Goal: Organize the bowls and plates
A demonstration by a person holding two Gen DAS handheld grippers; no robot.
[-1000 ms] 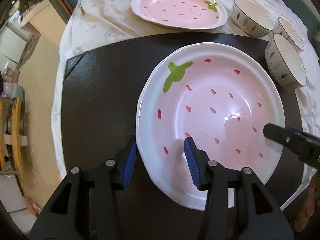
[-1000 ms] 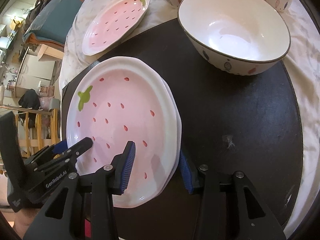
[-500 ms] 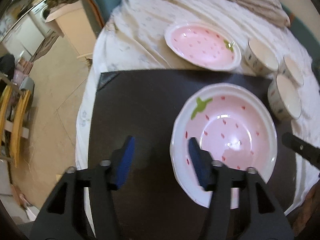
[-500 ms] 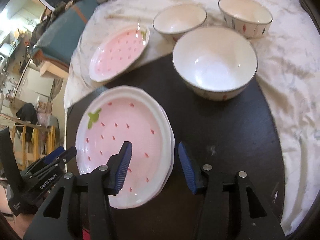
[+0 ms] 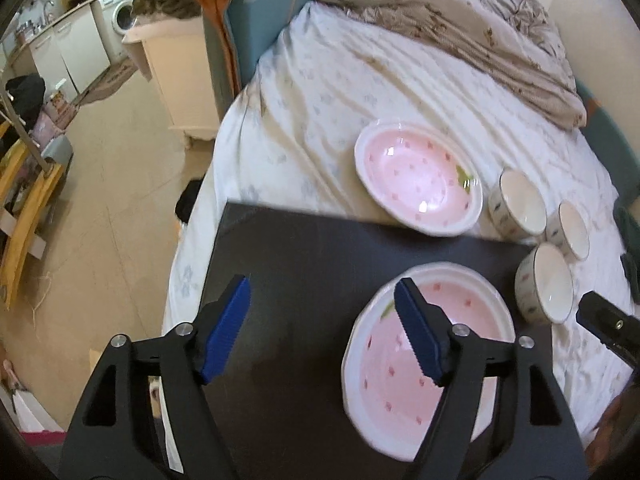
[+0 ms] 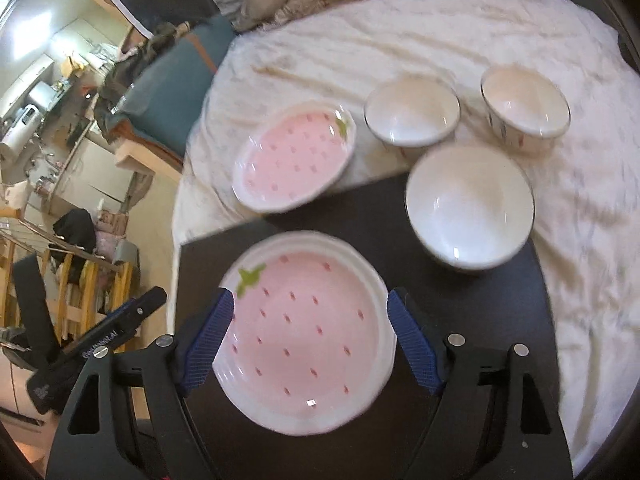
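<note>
Both my grippers hang above the dark mat [image 5: 304, 264], nothing between the pads. Left gripper [image 5: 322, 330]: jaws opening, clear of the stacked strawberry plates [image 6: 304, 320]. Right gripper [image 6: 308, 340]: jaws opening, stack seen between them but below, untouched.

Single strawberry plate [image 6: 294, 160] straddles the mat's far edge and the bedsheet [image 6: 460, 32]; three bowls [image 6: 470, 208] close together beside it.

Risks, my judgement: soft sheet may tip bowls on pickup; the bowls' closeness invites a knock; glazed rims may slip.

Writing: white lettering on left gripper's body, blurred, unreadable.
</note>
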